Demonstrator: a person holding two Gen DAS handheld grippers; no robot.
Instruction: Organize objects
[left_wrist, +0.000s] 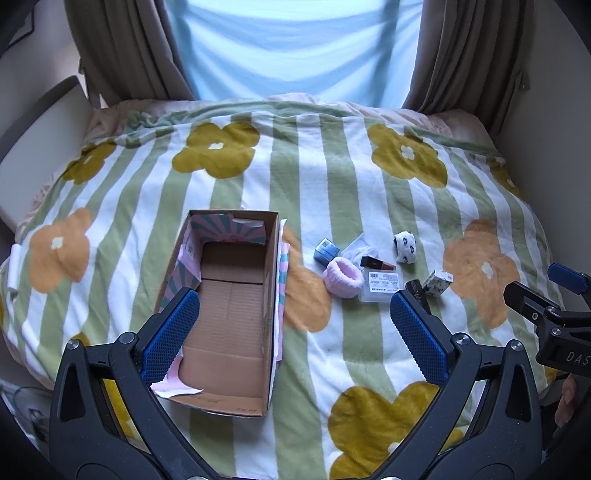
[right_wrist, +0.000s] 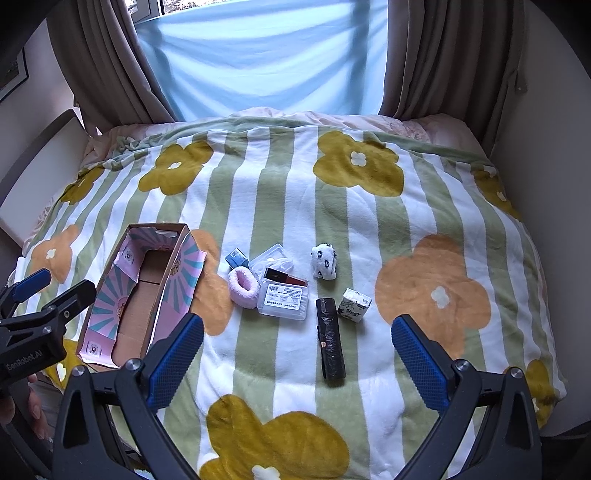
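A bed covered by a flowered striped blanket (right_wrist: 280, 206) lies wide and bare toward the window. An open cardboard box (left_wrist: 271, 280) stands at the left, its hollow unobstructed from above. Right of it, small items crowd together: a pink scrunchie (right_wrist: 242, 287) touching a clear plastic case (right_wrist: 283, 300), with a black roll (right_wrist: 330, 338) and a small patterned box (right_wrist: 354, 304) just beside. Bare blanket separates box and cluster.

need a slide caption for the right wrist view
Open right gripper hovers above small items, including a black roll and pink scrunchie, beside an empty cardboard box on a floral blanket.
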